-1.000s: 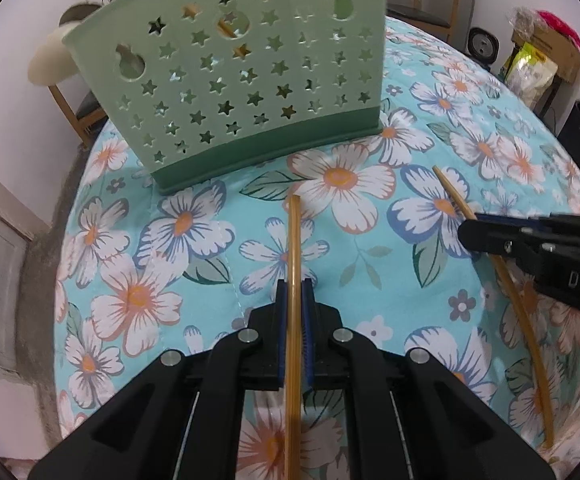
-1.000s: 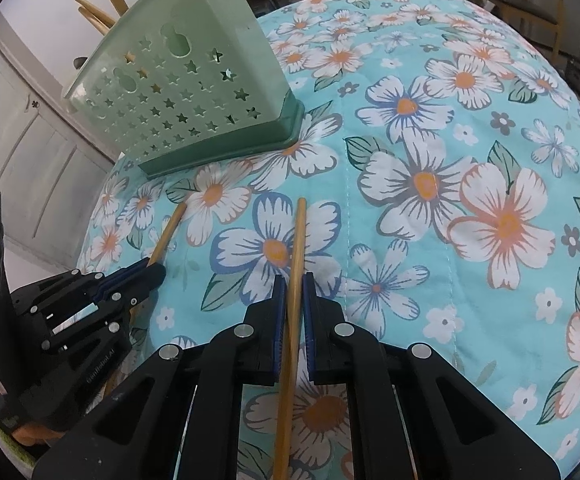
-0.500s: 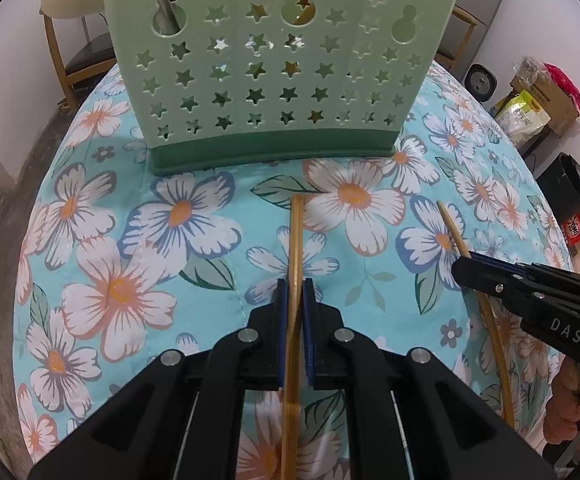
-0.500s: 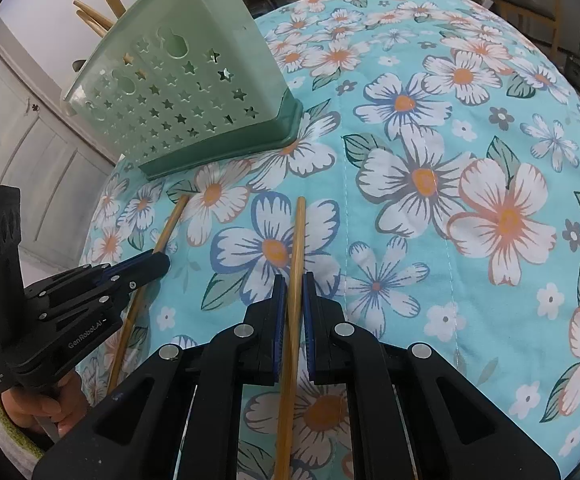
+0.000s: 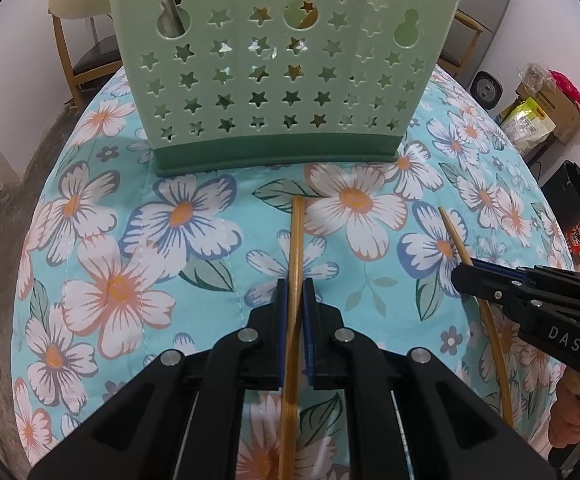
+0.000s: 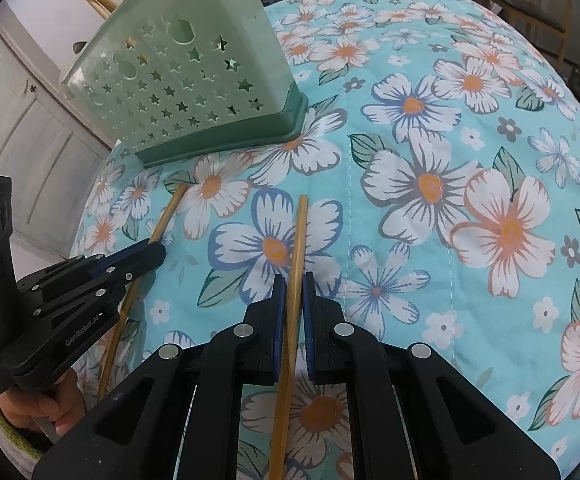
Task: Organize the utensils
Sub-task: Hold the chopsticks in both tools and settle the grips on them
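My left gripper point(image 5: 294, 292) has rolled squarer to the holder point(image 5: 277, 68); each gripper point(image 6: 293, 288) clamps one chopstick point(image 5: 294, 248), tip forward for insertion.

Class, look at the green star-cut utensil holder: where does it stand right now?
The green utensil holder stands upright on the floral tablecloth, top centre in the left wrist view, just beyond the tips of both held chopsticks.

Floral tablecloth point(image 5: 137, 240) – wooden chairs point(image 5: 77, 60), cardboard box w/ bags point(image 5: 546, 116) behind.
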Tool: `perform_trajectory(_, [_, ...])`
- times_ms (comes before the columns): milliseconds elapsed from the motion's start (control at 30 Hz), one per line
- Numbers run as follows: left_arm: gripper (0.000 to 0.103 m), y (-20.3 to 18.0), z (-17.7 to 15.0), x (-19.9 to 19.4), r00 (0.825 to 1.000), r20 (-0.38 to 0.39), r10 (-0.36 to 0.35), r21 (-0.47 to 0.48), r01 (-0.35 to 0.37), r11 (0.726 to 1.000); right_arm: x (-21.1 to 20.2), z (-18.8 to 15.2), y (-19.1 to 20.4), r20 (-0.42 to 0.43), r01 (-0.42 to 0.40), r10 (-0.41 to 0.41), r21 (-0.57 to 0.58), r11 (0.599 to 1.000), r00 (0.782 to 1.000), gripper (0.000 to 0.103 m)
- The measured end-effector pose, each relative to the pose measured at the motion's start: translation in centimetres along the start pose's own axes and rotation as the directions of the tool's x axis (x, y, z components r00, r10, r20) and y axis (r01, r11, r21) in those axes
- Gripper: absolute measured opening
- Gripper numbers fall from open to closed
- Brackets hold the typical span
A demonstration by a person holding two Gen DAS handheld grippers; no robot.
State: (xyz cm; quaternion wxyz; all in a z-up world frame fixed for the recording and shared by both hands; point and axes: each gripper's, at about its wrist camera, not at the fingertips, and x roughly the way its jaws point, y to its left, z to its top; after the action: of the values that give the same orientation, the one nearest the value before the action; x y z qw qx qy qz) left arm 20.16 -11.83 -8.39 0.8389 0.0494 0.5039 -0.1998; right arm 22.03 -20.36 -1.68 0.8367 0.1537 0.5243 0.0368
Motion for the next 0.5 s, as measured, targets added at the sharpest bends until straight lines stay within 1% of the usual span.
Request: perform_trajectory(500, [0.007, 0.02, -0.05, -0.05, 1.000, -0.004, -0.003, -0.006, 0.003, 1.000, 0.53, 0.27, 0.46, -0.010, 0.007, -0.007, -0.001, 1.000, 1.000, 0.008])
